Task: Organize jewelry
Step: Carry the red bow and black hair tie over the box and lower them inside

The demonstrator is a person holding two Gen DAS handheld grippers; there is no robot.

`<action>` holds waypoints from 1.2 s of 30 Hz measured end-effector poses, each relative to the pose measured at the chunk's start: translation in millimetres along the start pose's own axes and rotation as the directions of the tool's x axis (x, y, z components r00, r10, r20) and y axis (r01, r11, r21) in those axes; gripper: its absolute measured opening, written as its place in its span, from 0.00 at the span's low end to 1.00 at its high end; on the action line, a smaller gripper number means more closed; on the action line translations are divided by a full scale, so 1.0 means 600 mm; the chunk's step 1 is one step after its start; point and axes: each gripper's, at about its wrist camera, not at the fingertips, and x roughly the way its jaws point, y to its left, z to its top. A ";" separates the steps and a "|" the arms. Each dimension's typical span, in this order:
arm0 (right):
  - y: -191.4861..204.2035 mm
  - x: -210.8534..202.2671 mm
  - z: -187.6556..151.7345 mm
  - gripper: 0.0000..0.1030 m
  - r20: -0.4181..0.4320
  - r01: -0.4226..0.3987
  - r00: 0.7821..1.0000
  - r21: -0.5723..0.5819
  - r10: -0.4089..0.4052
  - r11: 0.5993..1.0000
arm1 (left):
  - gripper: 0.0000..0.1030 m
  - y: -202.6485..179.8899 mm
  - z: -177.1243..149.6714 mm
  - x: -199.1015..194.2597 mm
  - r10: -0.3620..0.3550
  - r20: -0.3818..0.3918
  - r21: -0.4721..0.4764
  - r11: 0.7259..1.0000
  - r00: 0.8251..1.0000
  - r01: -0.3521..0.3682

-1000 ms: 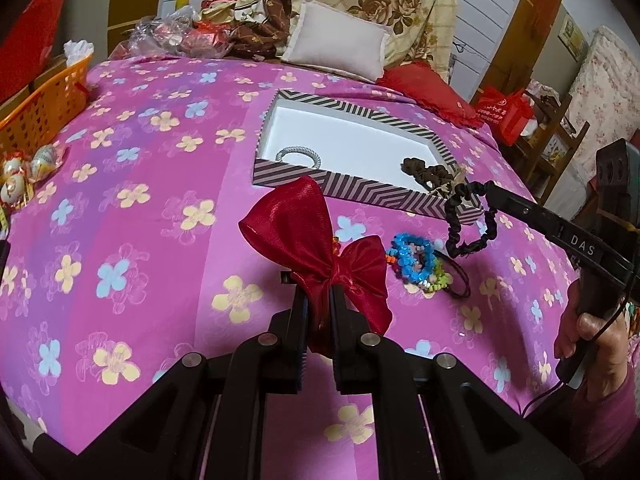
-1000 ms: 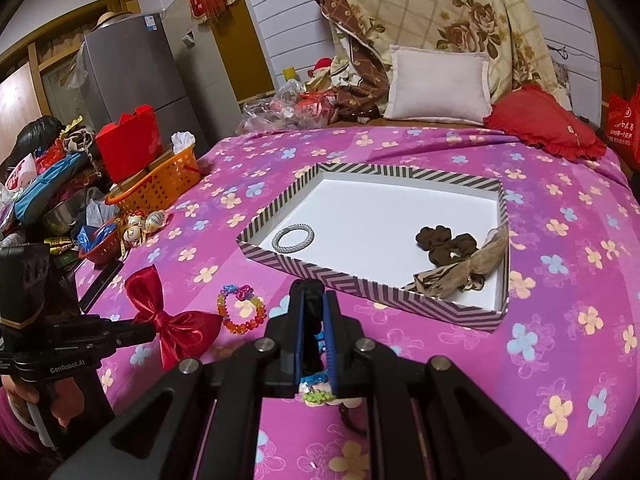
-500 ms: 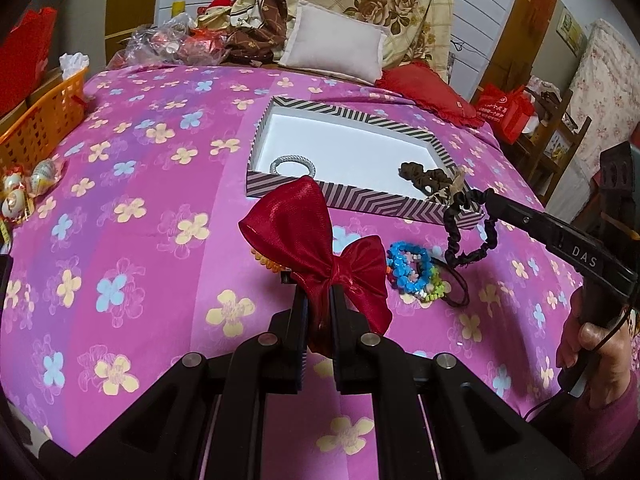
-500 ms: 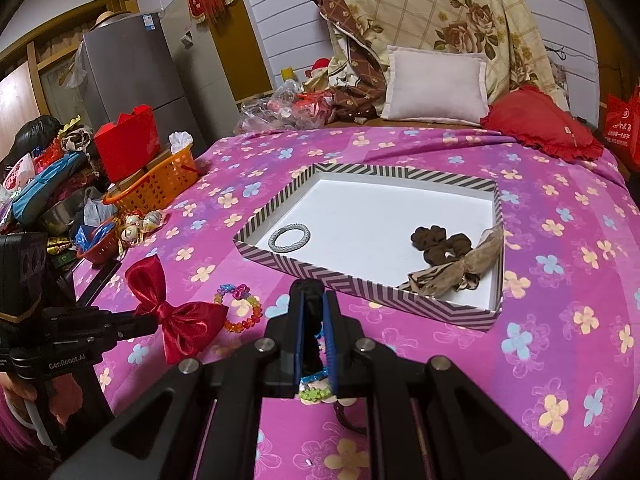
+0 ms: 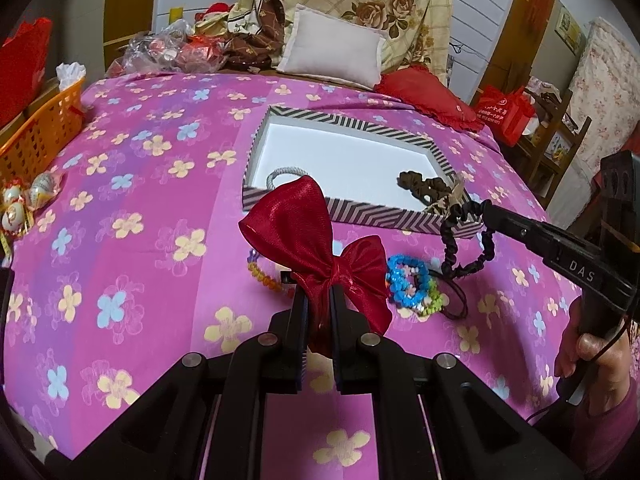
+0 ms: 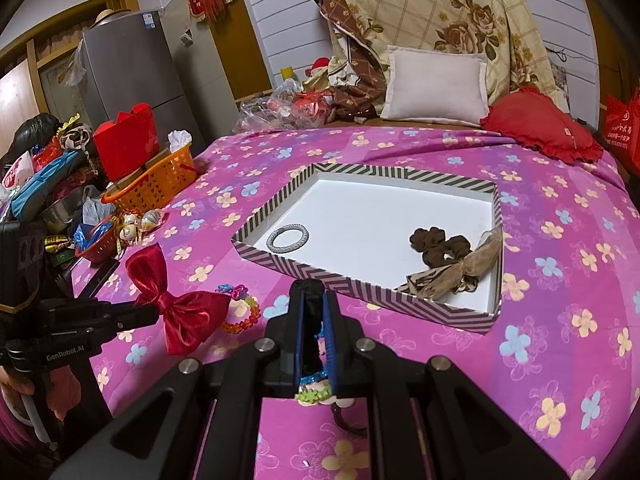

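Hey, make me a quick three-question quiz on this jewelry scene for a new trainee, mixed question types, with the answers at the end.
1. True or false: the left gripper is shut on the red bow.
2. Which item hangs from the right gripper? A) grey bracelet B) black scrunchie C) blue bead bracelet
3. Fill in: inside the striped box, the grey bracelet lies near the ___ corner as the right wrist camera sees it.

Key: 1 true. 2 B. 3 front left; the brown scrunchie lies toward the right side.
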 end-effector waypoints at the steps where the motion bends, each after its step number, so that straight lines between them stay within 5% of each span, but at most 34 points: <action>1: -0.003 0.001 0.001 0.09 0.000 0.001 1.000 0.000 -0.001 1.000 | 0.00 -0.002 0.003 0.000 -0.001 0.003 0.001 1.000 1.000 0.001; 15: -0.029 0.021 0.054 0.09 0.013 0.033 0.999 0.011 -0.033 0.999 | 0.00 -0.015 0.112 0.040 -0.010 0.037 -0.008 1.000 0.999 0.011; 36: -0.117 0.145 0.099 0.09 -0.051 0.050 0.998 0.118 -0.044 0.992 | 0.00 -0.028 0.187 0.204 -0.008 -0.062 -0.025 1.000 0.998 0.006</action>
